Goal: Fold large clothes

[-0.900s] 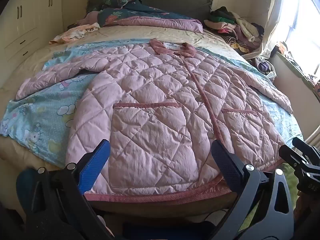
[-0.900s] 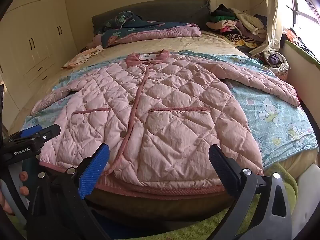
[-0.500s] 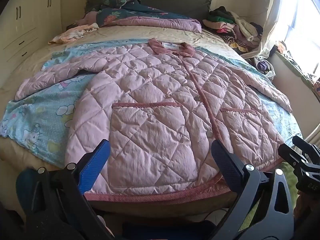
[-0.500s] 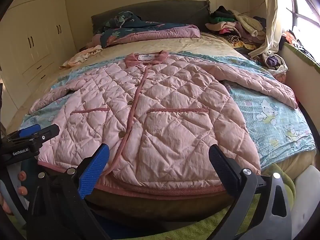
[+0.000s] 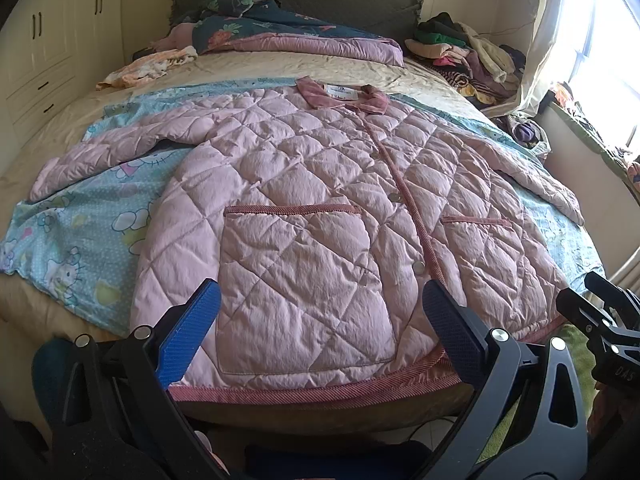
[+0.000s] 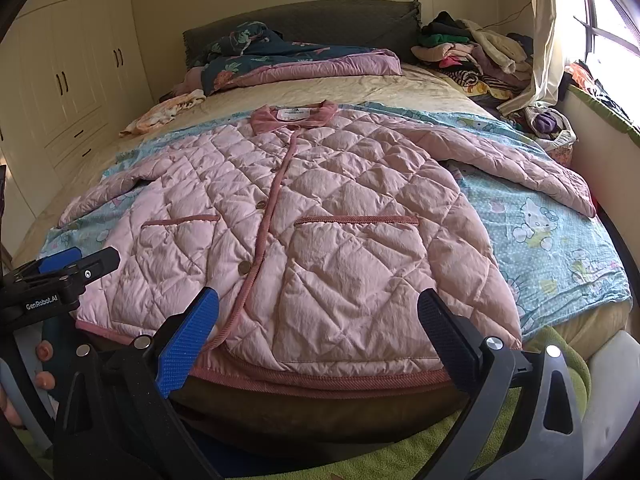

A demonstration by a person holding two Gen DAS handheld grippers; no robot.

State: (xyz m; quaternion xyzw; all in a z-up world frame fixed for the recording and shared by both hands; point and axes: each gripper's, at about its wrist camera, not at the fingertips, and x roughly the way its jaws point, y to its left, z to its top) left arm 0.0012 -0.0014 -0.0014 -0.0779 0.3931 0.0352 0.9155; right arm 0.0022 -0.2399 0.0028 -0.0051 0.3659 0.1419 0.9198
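Note:
A large pink quilted jacket point(image 5: 304, 200) lies flat and buttoned on the bed, front up, collar at the far end, both sleeves spread sideways. It also shows in the right wrist view point(image 6: 320, 216). My left gripper point(image 5: 320, 332) is open and empty, just short of the hem over the left pocket. My right gripper point(image 6: 320, 328) is open and empty, just short of the hem below the right pocket. Each gripper shows at the edge of the other's view.
A blue cartoon-print sheet point(image 5: 80, 232) lies under the jacket on the bed. Folded quilts point(image 5: 288, 28) sit by the headboard, a clothes pile point(image 5: 468, 52) at the far right. White cupboards point(image 6: 72, 80) line the left wall. A green mat point(image 6: 440, 444) lies below the bed's foot.
Both views have shifted slightly, as both grippers eased a little towards the hem. Jaws stay open and the jacket has not moved.

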